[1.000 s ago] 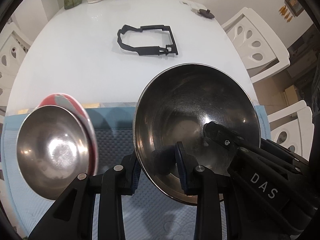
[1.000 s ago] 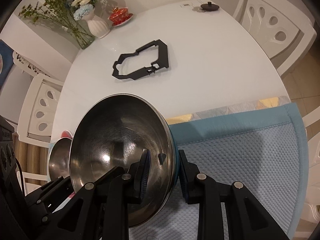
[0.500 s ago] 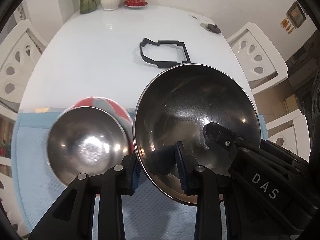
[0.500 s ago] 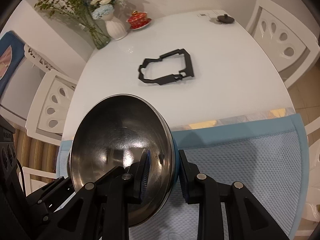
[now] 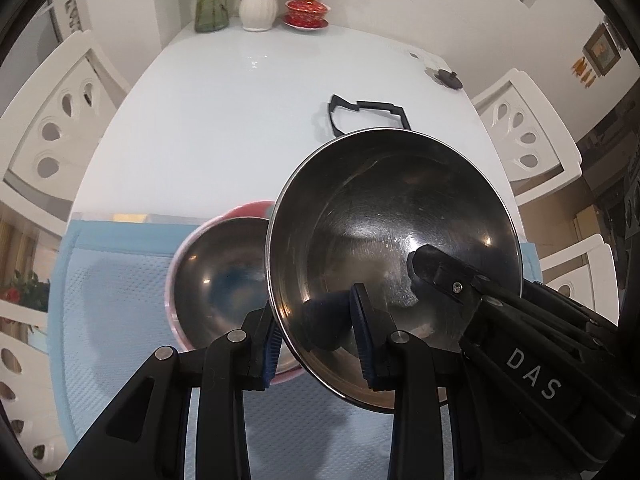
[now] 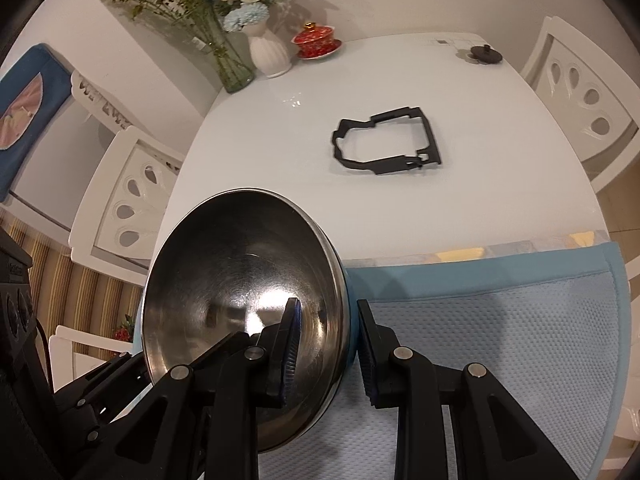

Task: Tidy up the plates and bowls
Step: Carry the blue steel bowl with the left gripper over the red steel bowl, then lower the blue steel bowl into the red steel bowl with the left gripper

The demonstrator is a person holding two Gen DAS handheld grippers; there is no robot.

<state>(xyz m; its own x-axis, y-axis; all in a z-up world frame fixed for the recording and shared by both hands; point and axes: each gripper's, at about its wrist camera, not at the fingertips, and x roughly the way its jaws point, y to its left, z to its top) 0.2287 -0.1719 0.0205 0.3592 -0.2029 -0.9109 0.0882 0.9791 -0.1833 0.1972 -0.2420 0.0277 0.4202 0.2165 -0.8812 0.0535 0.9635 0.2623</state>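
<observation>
while both grippers clamp the same large stainless steel bowl [image 5: 394, 248] by opposite parts of its rim, what matters for the coming move is where that bowl sits relative to the smaller steel bowl with a red and pink outside [image 5: 218, 280] resting on the light blue textured mat [image 5: 120, 292]. the left gripper [image 5: 316, 346] has one pad inside the wall and one outside, closed on the rim nearest the small bowl; the right gripper [image 6: 326, 350] pinches the rim across from it, fingers likewise shut on the metal. the big bowl is held up off the mat and tilted, its open mouth facing the left camera. in the left wrist view the small bowl lies just left of and below it, the big rim overlapping its right edge. i judge the left hand nearer to the small bowl, so any stacking would go leftward and down. a black plastic frame [image 6: 386, 148] lies well apart on the white table [image 6: 280, 128].
</observation>
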